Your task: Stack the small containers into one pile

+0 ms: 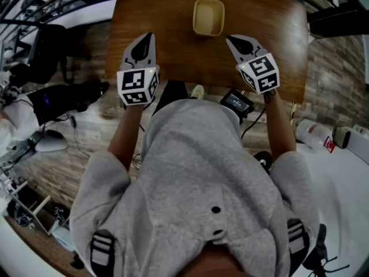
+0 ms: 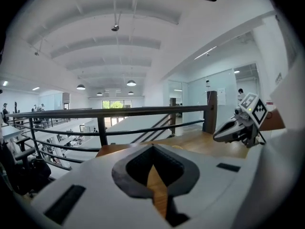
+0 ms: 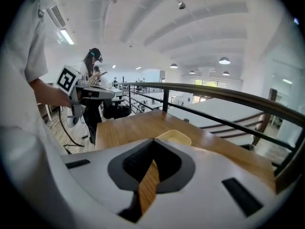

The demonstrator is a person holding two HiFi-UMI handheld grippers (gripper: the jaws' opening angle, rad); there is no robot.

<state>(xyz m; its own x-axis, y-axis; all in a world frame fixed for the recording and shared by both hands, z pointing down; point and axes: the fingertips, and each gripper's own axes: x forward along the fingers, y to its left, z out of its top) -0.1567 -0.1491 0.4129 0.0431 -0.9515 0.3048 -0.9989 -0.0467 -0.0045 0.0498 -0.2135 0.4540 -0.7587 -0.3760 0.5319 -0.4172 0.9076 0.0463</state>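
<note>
Left hand-held gripper [image 1: 149,37] and right hand-held gripper [image 1: 230,39] hover with jaws pressed together and empty over the brown wooden counter [image 1: 173,33], the pale yellow square container [image 1: 208,17] unobstructed between and beyond them, black metal railing [image 2: 119,111] behind.

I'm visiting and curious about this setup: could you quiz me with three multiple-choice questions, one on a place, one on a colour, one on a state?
1. Where is the container? A on the floor; B on the table, near its far edge; C held in the air.
2. Its colour? A pale yellow; B blue; C black.
3. The right hand-held gripper is: A holding the container; B wide open; C shut and empty.
Answers: B, it rests on the wood; A, it looks cream-yellow from above; C, its jaws meet with nothing between.
</note>
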